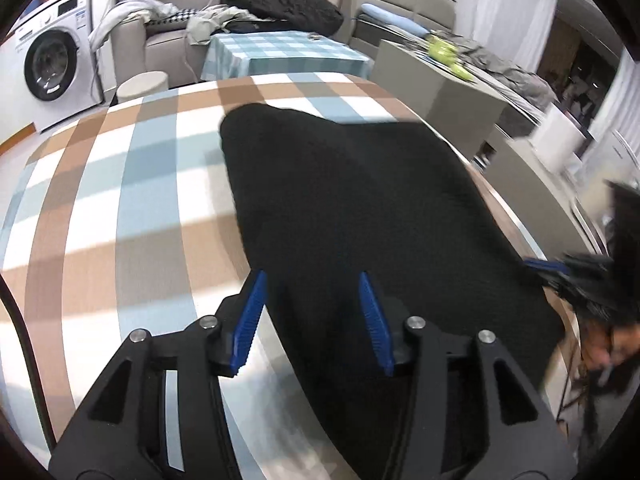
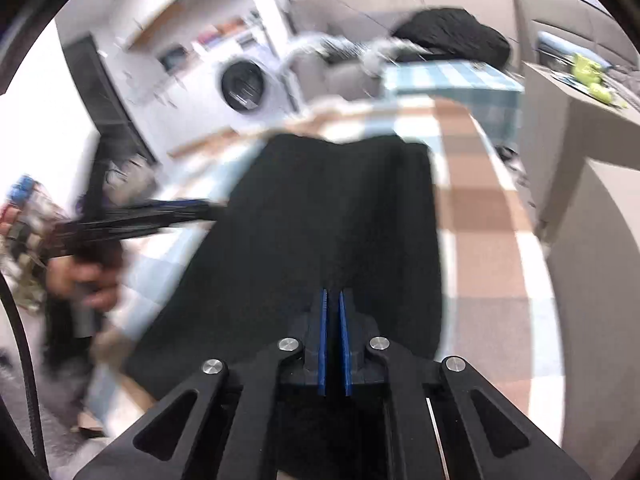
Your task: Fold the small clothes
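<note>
Blue fingers (image 1: 252, 320) straddle black garment's (image 1: 360, 200) near edge.

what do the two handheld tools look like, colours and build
Both match: the left tool and the right tool have matte black angular arms with triangular cut-outs, round silver pivot pins at the joints, and two blue ribbed finger pads each. A black cable curves along the left edge of both views. No markings or sleeves are clearly visible.

One black garment (image 1: 360, 208), two claws, one washing machine (image 1: 52, 64), two checked tablecloths.
</note>
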The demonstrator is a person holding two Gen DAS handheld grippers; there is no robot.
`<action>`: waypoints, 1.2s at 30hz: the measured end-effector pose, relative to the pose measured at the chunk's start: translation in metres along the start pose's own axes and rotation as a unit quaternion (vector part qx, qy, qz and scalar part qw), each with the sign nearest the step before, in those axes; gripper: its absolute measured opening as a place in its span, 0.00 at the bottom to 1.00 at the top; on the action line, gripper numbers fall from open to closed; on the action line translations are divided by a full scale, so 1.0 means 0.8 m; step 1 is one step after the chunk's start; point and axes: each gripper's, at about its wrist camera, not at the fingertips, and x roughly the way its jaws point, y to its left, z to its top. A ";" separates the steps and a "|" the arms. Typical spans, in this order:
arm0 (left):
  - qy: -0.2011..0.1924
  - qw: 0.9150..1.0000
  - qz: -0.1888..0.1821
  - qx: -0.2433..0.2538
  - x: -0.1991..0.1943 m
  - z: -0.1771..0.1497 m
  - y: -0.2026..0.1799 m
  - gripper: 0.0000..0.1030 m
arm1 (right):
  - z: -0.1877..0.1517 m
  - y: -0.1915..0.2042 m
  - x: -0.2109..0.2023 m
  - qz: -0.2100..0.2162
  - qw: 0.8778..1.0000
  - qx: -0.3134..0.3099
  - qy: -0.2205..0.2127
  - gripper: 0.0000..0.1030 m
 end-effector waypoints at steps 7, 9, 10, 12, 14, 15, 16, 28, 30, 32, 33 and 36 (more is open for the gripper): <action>0.028 0.999 -0.033 0.022 -0.046 -0.093 -0.052 0.52 | -0.061 -0.013 -0.051 0.102 0.994 0.020 -0.019 0.33; 0.039 0.998 -0.031 0.036 -0.047 -0.115 -0.067 0.53 | -0.079 -0.004 -0.055 0.079 0.997 -0.012 -0.012 0.33; 0.040 0.998 -0.024 0.042 -0.047 -0.124 -0.074 0.53 | -0.083 0.001 -0.054 0.063 0.998 -0.026 -0.011 0.26; 0.033 0.998 -0.013 0.046 -0.051 -0.134 -0.080 0.54 | -0.087 0.011 -0.055 0.043 0.998 -0.051 -0.012 0.14; 0.044 0.998 -0.011 0.040 -0.055 -0.138 -0.078 0.59 | -0.082 0.008 -0.052 0.026 0.998 -0.055 -0.010 0.14; 0.051 0.998 -0.010 0.036 -0.056 -0.140 -0.075 0.60 | -0.080 0.003 -0.052 0.018 0.999 -0.049 -0.003 0.15; 0.058 0.998 -0.009 0.033 -0.055 -0.141 -0.069 0.61 | -0.080 -0.003 -0.055 0.018 0.999 -0.042 -0.001 0.20; 0.041 0.996 -0.035 -0.072 -0.030 -0.104 -0.026 0.62 | -0.034 -0.044 -0.024 0.028 0.995 0.097 -0.024 0.59; 0.038 0.996 -0.035 -0.074 -0.024 -0.097 -0.027 0.60 | -0.029 -0.040 -0.014 0.026 0.995 0.097 -0.017 0.59; 0.034 0.996 -0.040 -0.075 -0.021 -0.095 -0.029 0.47 | -0.026 -0.028 -0.009 0.017 0.997 0.075 -0.011 0.59; 0.030 0.996 -0.037 -0.072 -0.021 -0.093 -0.030 0.44 | -0.025 -0.022 -0.006 0.007 0.998 0.063 -0.007 0.57; 0.015 0.998 -0.031 -0.057 -0.026 -0.093 -0.033 0.29 | -0.022 -0.015 0.003 0.014 0.998 0.061 0.000 0.36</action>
